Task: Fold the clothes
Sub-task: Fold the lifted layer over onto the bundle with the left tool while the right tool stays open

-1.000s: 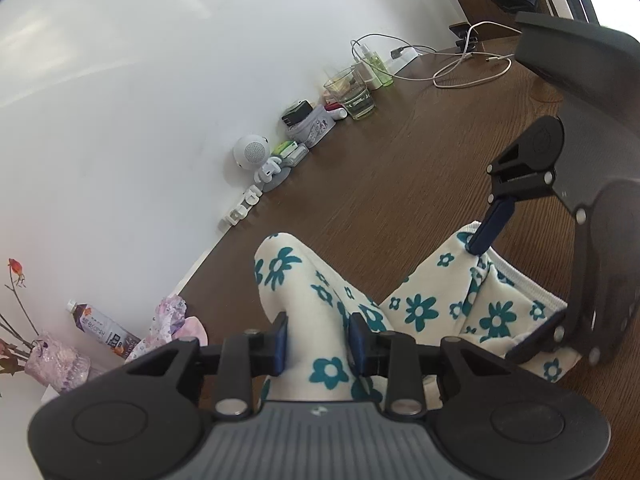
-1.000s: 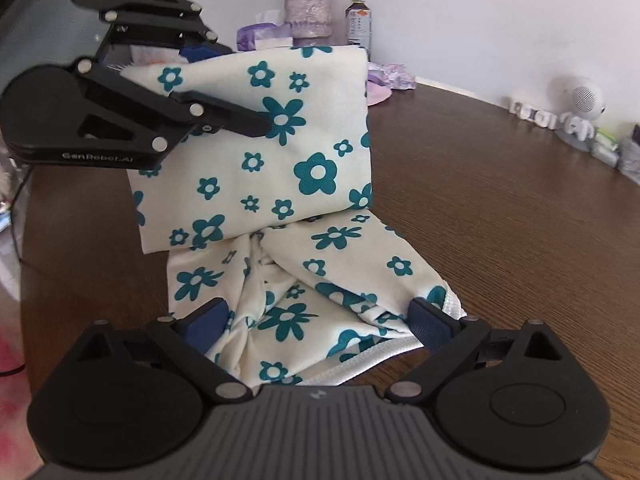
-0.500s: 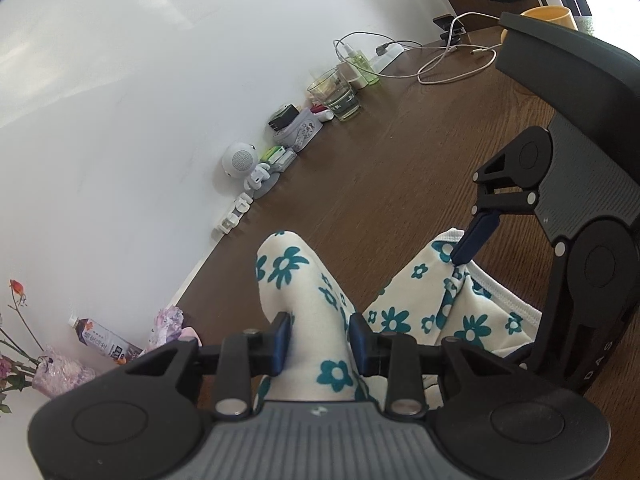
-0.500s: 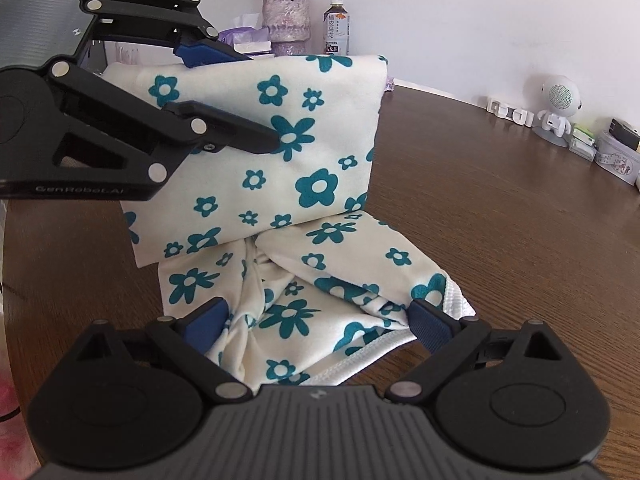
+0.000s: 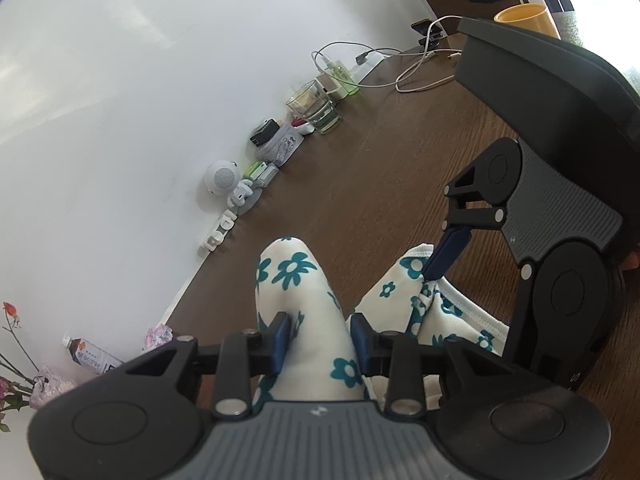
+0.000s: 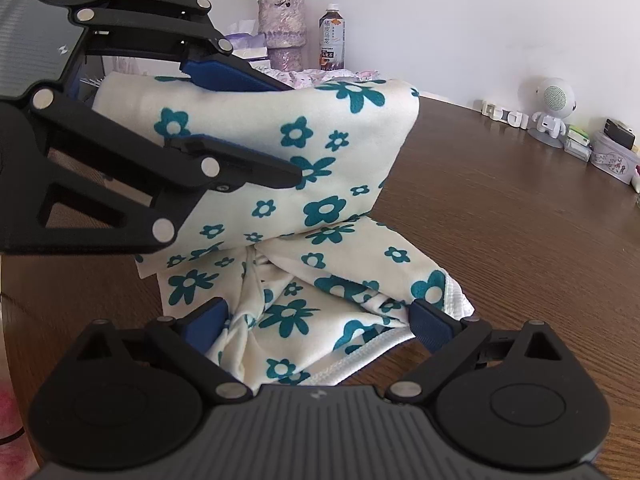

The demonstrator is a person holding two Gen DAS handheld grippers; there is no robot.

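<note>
A cream garment with teal flowers [image 6: 320,208] lies partly on the brown table [image 6: 520,232]. My left gripper [image 5: 319,338] is shut on a folded end of the garment [image 5: 296,300] and holds it lifted; it shows at the left in the right wrist view [image 6: 256,128]. My right gripper [image 6: 320,320] stands open, its blue pads either side of the bunched lower part with the white hem. In the left wrist view the right gripper's blue fingertip [image 5: 448,252] touches the lower cloth.
Along the white wall stand a vase of flowers [image 6: 280,28], a drink bottle [image 6: 332,40], a tissue box [image 6: 246,44], a small white robot figure [image 6: 552,108], a tin [image 6: 612,156], a glass [image 5: 316,108], cables [image 5: 416,76] and a yellow cup [image 5: 524,16].
The left gripper has carried the lifted fold closer to the right gripper and slightly higher. The right gripper stays open over the lower cloth.
</note>
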